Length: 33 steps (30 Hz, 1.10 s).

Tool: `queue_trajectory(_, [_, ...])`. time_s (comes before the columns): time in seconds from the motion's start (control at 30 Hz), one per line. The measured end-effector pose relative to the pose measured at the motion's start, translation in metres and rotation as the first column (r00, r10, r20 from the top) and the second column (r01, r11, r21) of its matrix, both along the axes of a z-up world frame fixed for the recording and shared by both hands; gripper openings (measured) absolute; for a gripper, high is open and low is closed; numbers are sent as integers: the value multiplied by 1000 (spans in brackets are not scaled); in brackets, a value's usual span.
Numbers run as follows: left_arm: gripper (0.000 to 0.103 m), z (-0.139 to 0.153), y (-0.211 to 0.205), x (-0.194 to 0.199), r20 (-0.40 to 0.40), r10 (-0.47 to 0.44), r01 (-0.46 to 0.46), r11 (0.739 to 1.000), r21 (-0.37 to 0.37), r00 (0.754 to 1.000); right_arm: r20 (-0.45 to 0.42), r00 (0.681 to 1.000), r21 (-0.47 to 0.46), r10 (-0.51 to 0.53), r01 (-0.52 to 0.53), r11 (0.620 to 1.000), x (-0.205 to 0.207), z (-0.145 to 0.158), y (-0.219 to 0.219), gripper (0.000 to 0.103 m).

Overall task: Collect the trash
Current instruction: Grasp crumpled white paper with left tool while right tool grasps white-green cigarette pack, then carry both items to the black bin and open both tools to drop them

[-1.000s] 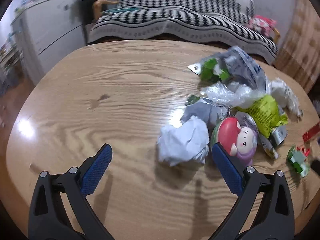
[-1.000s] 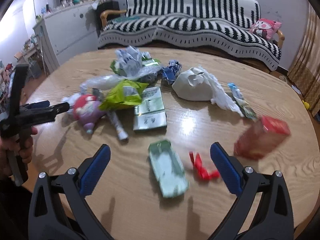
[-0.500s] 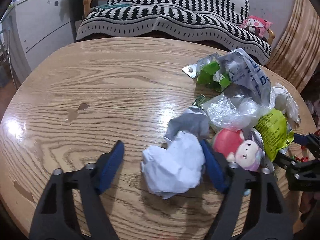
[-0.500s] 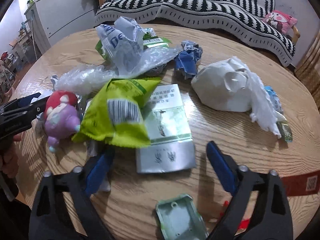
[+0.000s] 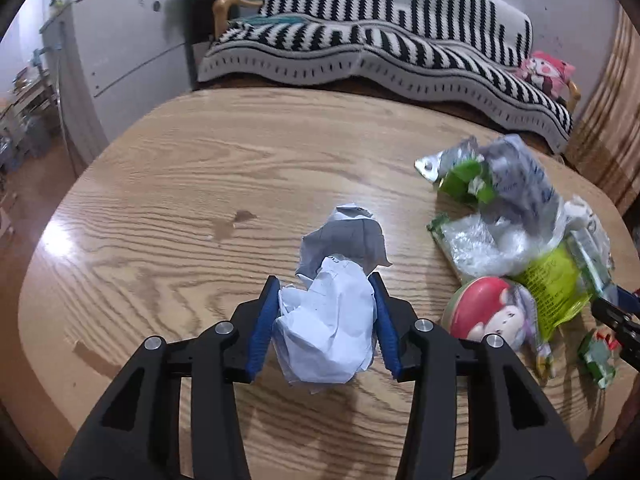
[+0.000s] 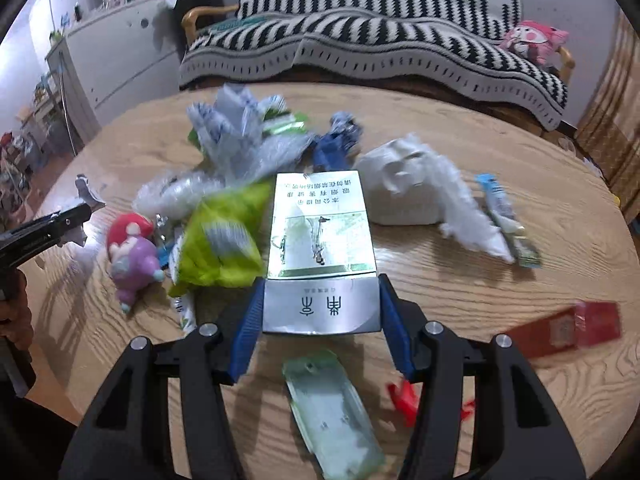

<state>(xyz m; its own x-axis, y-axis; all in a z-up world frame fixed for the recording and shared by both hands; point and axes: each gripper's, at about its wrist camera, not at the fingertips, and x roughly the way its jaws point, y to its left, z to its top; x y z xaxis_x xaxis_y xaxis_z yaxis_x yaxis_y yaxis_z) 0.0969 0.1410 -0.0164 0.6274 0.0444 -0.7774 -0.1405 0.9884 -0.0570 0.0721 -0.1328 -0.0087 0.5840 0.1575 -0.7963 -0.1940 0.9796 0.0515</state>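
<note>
crumpled paper [image 5: 332, 320] on table [image 5: 168, 208] | trash pile [image 5: 520, 220] right | sofa [image 5: 380, 52] behind

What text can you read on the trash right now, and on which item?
"本公司提示" and "吸烟有害健康": small print, upside down, on the silver-green carton.
Two large characters on that carton's near end: possibly "泰山", not certain.
Blue-printed plastic bag: print blurred, unreadable.
Lime packet: barcode and print blurred.
Red packet: label blurred, unreadable.

- A home living room: a sofa [image 5: 380, 48] under a black-and-white striped throw
- A pink plush toy [image 6: 536, 40] on its arm
- A white cabinet [image 5: 120, 52] with clutter on top
- A round wooden bench [image 5: 200, 200]
</note>
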Motion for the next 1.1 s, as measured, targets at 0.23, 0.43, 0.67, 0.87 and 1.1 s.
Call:
queue_trajectory(0.23, [44,36,-57,-20,95,-78,80,997,-12,992,97,993,33,-64,61,998,-52,47,-50,54])
queue_trajectory(0.43, [44,52,-173,-38,141,-305,313,949,-41,942,173,960,34,-219,216,976,-115,81,-146,54])
queue_trajectory(0.67, [44,56,-339,-75,170,-571,585,809,-50,803,146,851,47,-504,503,863,-192,74,-303,54])
queue_trajectory(0.87, [44,51,-476,-121,186,-744,764,640,-75,642,77,697,60,-713,710,701,-266,43,-420,54])
queue_trajectory(1.1, [44,0,-615,-187,118,-902,909,404,-102,414,-52,559,56,-827,829,557,-353,-16,-516,54])
